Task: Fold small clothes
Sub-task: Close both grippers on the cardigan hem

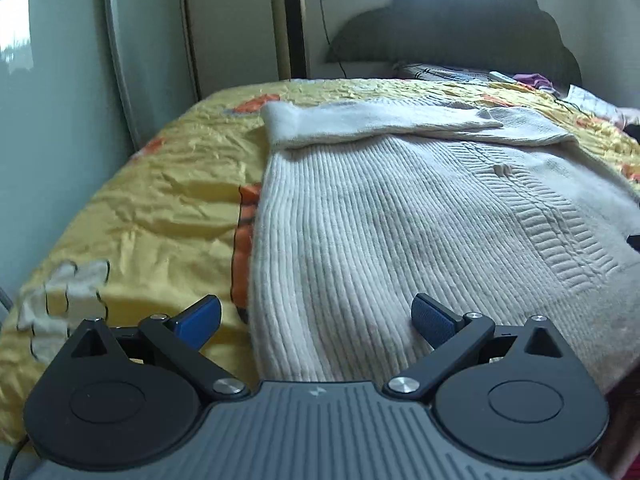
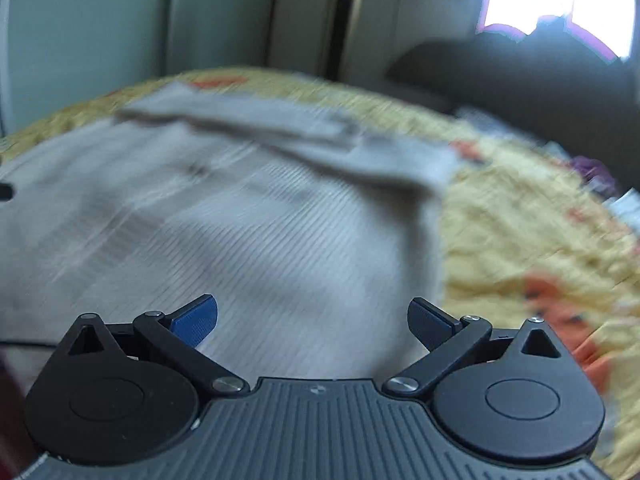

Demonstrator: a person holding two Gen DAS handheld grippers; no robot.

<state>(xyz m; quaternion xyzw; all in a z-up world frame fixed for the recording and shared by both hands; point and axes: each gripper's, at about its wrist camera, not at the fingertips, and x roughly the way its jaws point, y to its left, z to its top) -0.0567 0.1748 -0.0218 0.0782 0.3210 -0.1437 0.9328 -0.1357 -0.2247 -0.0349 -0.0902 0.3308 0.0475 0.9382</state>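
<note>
A cream ribbed knit sweater lies flat on the yellow bedspread, its sleeves folded across its far end. My left gripper is open and empty, above the sweater's near left edge. The right wrist view is blurred by motion. It shows the same sweater on the bedspread. My right gripper is open and empty, above the sweater's near right part.
A dark headboard and pillows with loose items stand at the bed's far end. A wardrobe and a tall gold fan stand to the left. A bright window is at the back right.
</note>
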